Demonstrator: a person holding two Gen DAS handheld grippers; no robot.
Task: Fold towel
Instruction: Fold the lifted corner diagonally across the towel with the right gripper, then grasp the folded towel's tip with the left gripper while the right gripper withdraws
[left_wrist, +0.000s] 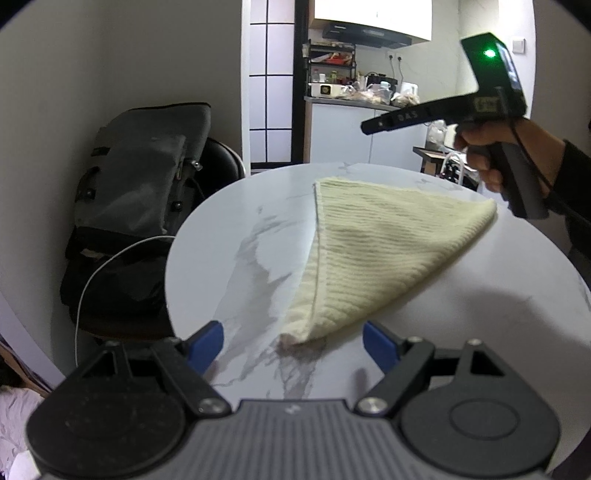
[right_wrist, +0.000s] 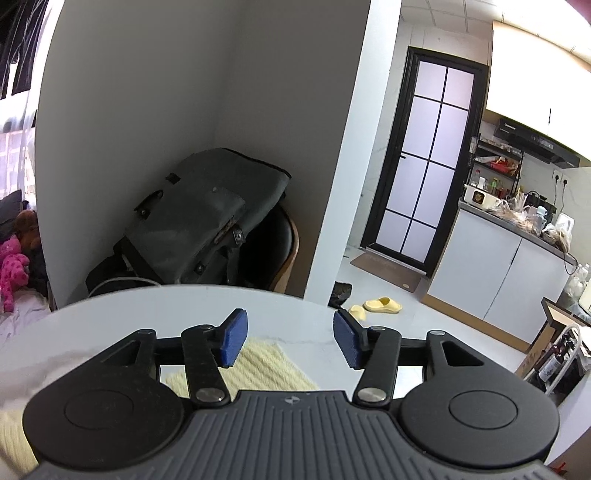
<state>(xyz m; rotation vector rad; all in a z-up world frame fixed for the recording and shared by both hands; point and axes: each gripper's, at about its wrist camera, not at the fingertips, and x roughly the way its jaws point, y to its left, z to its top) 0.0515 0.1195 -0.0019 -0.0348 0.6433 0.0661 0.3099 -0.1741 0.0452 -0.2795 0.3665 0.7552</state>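
A pale yellow ribbed towel (left_wrist: 373, 254) lies folded into a triangle on the round white marble table (left_wrist: 229, 236). Its near corner points at my left gripper (left_wrist: 293, 345), which stands open just short of that tip with nothing between its blue pads. A hand holds my right gripper (left_wrist: 373, 127) in the air above the towel's far right corner. In the right wrist view the right gripper (right_wrist: 290, 339) is open and empty, with a strip of the towel (right_wrist: 258, 363) below its left finger and the table (right_wrist: 147, 310) under it.
A grey backpack (left_wrist: 147, 173) rests on a black chair at the table's left, with a white cable (left_wrist: 92, 273) hanging beside it. Behind stand a glass-paned door (right_wrist: 424, 177) and a kitchen counter (right_wrist: 517, 229) with clutter. Yellow slippers (right_wrist: 380, 305) lie on the floor.
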